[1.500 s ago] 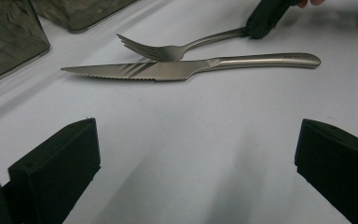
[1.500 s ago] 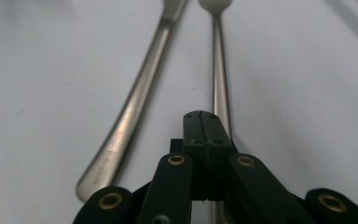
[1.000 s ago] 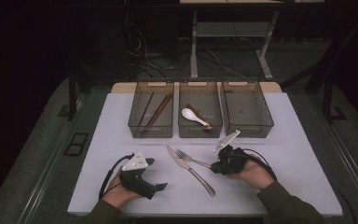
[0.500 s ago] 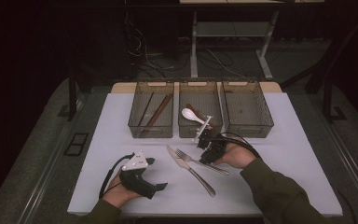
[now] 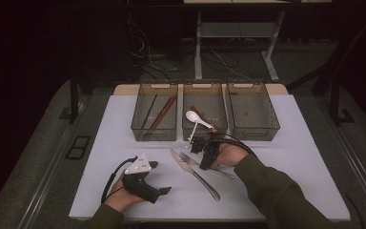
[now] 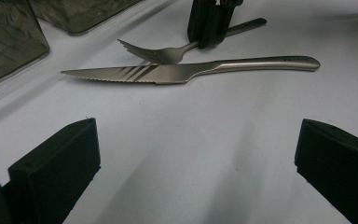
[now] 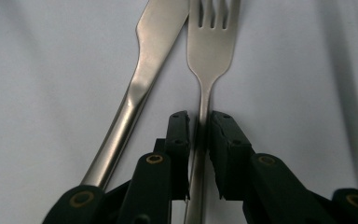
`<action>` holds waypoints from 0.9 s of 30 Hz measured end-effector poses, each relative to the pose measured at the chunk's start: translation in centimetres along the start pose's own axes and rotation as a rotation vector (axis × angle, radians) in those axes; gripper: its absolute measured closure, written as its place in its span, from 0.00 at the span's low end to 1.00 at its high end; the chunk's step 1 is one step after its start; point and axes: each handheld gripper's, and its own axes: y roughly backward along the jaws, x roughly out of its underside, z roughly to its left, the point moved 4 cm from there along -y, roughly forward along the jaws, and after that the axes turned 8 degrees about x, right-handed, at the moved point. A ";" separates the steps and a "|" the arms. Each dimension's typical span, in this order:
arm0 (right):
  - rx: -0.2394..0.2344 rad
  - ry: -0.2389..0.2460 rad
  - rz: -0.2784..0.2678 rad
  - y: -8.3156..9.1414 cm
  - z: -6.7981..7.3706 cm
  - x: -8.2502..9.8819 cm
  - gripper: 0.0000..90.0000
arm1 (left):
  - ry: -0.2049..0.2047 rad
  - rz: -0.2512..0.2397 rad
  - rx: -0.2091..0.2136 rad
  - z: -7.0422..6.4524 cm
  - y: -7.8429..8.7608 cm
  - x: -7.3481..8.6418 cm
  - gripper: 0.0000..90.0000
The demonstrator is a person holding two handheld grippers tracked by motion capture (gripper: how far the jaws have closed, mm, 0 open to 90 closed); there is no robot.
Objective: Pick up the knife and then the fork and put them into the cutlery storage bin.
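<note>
Right gripper (image 7: pixel 198 135) fingers tight on slim steel fork (image 7: pixel 210 42) handle; left gripper (image 6: pixel 196 154) fingers wide.

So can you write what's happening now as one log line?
right gripper: shut on fork | left gripper: open, idle | knife: on table

The slim silver stainless-steel fork (image 7: pixel 210 44) lies flat on the white counter (image 7: pixel 51 70), its handle between the right claw (image 7: pixel 198 125) jaws, tines pointing away beyond the claw, beside the knife (image 7: pixel 140 88).
</note>
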 end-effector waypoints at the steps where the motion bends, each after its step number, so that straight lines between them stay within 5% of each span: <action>1: 0.005 0.007 0.001 -0.1 0.0 -0.1 0.86 | 0.000 0.000 0.000 0.0 0.0 0.0 0.00; 15: 0.040 0.029 0.016 -0.1 0.0 -0.2 0.94 | -0.001 0.000 0.000 0.0 0.0 0.0 0.00; 27: 0.017 -0.028 -0.104 1.7 -1.0 1.1 0.94 | 0.003 -0.002 0.000 0.0 -0.1 0.0 0.00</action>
